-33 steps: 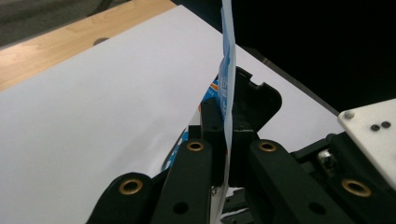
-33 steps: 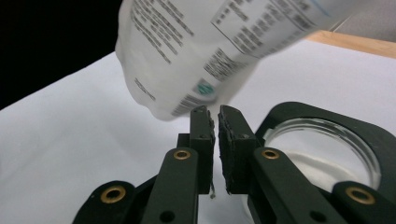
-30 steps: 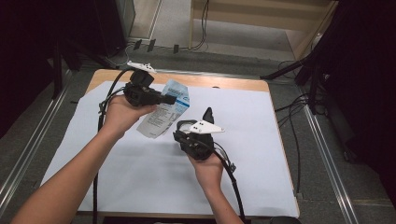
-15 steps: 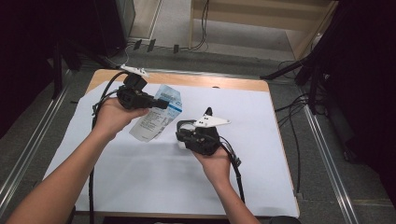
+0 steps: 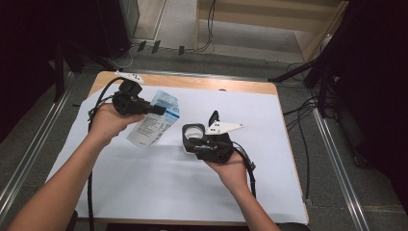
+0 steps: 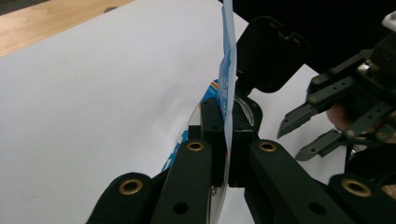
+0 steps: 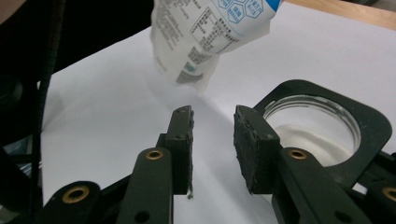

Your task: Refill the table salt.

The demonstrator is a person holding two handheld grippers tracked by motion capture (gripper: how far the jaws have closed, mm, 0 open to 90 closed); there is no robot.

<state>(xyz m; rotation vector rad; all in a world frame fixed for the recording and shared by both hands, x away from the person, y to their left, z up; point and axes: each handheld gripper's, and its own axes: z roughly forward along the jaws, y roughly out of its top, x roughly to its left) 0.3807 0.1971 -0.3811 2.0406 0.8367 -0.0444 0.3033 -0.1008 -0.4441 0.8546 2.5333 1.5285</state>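
My left gripper [image 5: 161, 109] clamps the pouch [image 5: 153, 122]; my right gripper [image 7: 212, 140], just opening, holds nothing beside the open-lidded jar [image 7: 322, 123] of white powder.

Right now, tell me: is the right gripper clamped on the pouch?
No. The right gripper has bare fingers standing apart, the pouch beyond them.

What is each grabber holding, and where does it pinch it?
The left gripper pinches the blue-and-white pouch by its top edge. The right gripper, whose jaws have just been opening, holds nothing.
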